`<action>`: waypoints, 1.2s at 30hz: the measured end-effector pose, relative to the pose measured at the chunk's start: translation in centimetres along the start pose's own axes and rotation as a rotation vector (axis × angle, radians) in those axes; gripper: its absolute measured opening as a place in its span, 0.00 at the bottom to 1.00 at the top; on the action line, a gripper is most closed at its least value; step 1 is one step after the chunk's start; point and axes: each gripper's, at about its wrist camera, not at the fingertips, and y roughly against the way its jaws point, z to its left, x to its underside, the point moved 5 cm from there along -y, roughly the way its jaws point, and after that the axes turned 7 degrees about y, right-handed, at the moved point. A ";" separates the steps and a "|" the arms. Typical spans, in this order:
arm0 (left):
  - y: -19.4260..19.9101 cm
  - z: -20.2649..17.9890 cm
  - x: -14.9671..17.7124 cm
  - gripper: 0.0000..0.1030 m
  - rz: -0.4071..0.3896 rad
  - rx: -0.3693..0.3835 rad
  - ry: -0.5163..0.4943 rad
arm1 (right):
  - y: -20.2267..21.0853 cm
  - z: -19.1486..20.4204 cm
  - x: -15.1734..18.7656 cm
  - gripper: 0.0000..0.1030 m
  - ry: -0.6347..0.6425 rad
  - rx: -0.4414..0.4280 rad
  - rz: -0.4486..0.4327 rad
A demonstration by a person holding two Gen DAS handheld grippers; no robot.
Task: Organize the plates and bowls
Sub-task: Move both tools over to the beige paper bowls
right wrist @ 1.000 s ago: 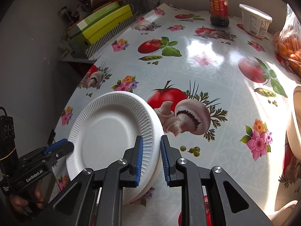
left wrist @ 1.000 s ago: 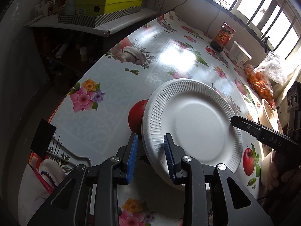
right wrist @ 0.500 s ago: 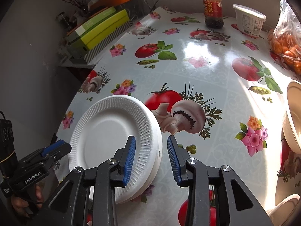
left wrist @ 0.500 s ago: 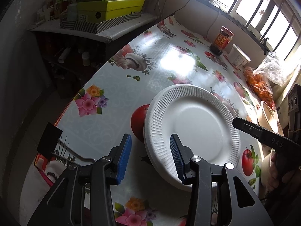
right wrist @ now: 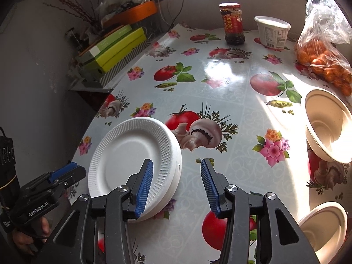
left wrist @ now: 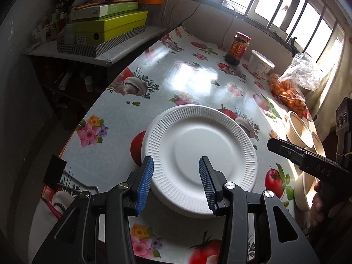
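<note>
A stack of white ribbed foam plates (left wrist: 198, 154) lies flat on the flowered tablecloth near the table's left edge. My left gripper (left wrist: 176, 165) hovers open above the stack's near rim, its pads clear of it. My right gripper (right wrist: 176, 165) hangs over the stack's (right wrist: 132, 158) right rim. Its jaws are opening, and only tablecloth shows between them. Two beige bowls (right wrist: 327, 127) (right wrist: 325, 226) stand at the right edge of the table. In the left wrist view they appear as beige bowls (left wrist: 299, 129) behind the other gripper's finger (left wrist: 286, 151).
At the back of the table are a red-labelled sauce jar (right wrist: 233, 24), a white tub (right wrist: 272, 33) and a bag of oranges (right wrist: 323, 61). A side shelf with stacked green boxes (left wrist: 105, 28) stands past the left edge. A hand (right wrist: 33, 237) holds the left gripper.
Both grippers let go of the plate rim: the jaws widened and both drew back and up. The plate stack stayed on the table.
</note>
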 end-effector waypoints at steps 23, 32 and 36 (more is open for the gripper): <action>-2.2 -13.1 0.0 0.43 0.110 0.273 -0.248 | 10.7 -7.3 5.1 0.53 -0.181 0.313 -0.167; -3.4 -19.0 -0.5 0.43 0.134 0.322 -0.347 | 14.5 -12.1 7.3 0.54 -0.303 0.389 -0.224; -3.9 -21.2 -0.7 0.43 0.136 0.336 -0.369 | 15.6 -14.2 7.4 0.54 -0.323 0.404 -0.239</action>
